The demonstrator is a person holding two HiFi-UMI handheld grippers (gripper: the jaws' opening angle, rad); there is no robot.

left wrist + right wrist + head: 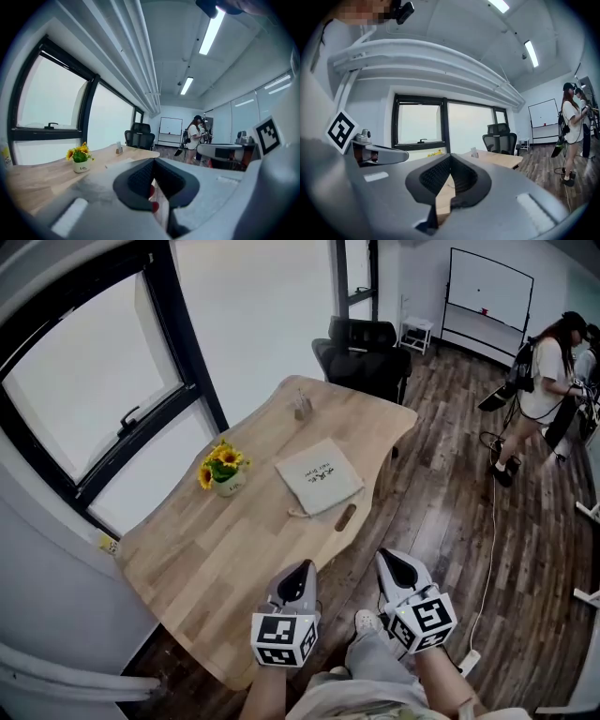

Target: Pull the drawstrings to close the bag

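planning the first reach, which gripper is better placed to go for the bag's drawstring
Left, probably. The left gripper sits at the table edge, roughly in line with the bag; the right gripper hangs over floor. Both shut, empty.

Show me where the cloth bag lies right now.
In the head view the cloth bag lies flat on the wooden table, just right of the flower pot.

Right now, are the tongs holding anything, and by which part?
Nothing is held. The left tongs and right tongs are both shut and empty; the bag lies on the table, away from them.
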